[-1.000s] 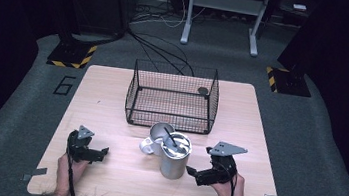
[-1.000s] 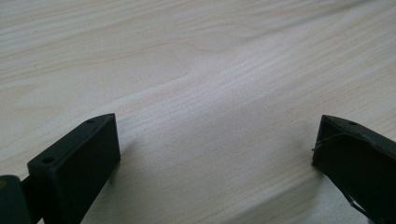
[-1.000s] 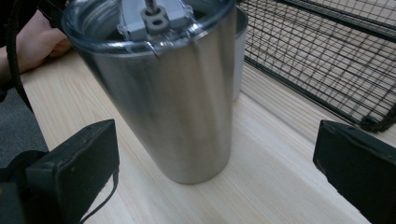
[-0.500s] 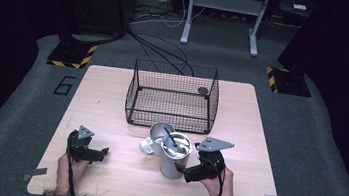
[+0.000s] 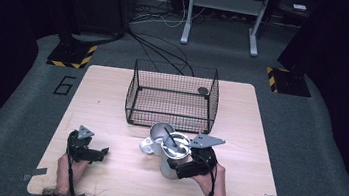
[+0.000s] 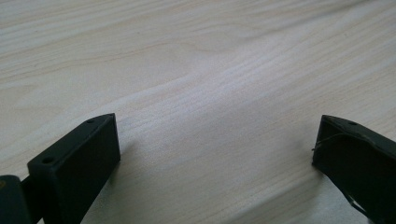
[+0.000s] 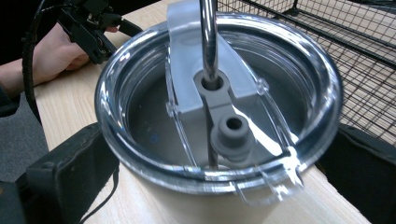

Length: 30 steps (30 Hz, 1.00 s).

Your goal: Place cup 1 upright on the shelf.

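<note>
Here's the right tool (image 5: 179,168) right up against the steel tumbler (image 5: 171,159), which stands upright on the table (image 5: 246,152) near the front edge, just in front of the wire basket (image 5: 172,100). From the right gripper view the two black jaws sit one on each side of the tumbler's body below the clear lid (image 7: 219,93), close against the wall; whether they are pressing firmly or only bracketing it I cannot tell, since the lid's rim hides the contact. A metal straw (image 7: 208,42) rises through the grey plug in the middle of the lid. A second metal cup (image 5: 157,135) lies tipped on its side just behind and left of the tumbler, apparently touching it, between the tumbler and the basket's front wall. Over on the other side, the left tool (image 5: 92,152) rests low on the bare wood, well apart from the cups, its jaws spread wide with nothing between them, just wood grain in the left gripper view. The basket has a small dark round thing (image 5: 203,90) in its far right corner and otherwise looks empty. So my read: the work is at its very start. The approach to the tumbler looks done, the grasp is about there, but the tumbler is not lifted and nothing of the two cups has gone anywhere; if the basket is the goal, the lift, carry and placing are all left, and the tipped cup is untouched.
</note>
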{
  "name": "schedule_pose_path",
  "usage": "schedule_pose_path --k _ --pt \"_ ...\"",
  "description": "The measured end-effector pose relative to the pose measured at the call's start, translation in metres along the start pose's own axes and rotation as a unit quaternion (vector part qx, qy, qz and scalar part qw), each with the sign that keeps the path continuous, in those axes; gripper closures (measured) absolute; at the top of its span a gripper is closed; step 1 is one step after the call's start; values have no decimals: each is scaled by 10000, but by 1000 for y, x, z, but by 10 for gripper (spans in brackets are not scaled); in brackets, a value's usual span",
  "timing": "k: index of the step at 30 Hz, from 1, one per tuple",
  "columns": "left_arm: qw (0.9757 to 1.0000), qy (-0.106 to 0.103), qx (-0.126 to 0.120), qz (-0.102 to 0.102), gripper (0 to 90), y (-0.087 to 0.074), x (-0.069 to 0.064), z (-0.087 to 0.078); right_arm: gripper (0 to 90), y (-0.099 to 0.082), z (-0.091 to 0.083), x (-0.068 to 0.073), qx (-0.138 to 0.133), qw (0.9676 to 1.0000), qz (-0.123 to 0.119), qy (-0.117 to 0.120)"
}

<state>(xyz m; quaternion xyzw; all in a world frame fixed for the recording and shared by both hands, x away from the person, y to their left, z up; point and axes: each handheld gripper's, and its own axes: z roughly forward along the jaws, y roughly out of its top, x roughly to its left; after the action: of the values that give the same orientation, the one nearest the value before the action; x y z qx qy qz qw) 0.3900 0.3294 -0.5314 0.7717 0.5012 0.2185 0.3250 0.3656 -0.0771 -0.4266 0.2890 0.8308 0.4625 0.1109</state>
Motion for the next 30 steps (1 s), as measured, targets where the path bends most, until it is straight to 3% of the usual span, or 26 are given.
schedule_pose_path --k 19,30 --pt "10000 -7 22 4 5 0 0 0 0 8 9 2 -194 9998 14 -7" --pt "10000 -2 0 -1 5 0 0 0 7 11 12 4 -211 9997 -21 -131"
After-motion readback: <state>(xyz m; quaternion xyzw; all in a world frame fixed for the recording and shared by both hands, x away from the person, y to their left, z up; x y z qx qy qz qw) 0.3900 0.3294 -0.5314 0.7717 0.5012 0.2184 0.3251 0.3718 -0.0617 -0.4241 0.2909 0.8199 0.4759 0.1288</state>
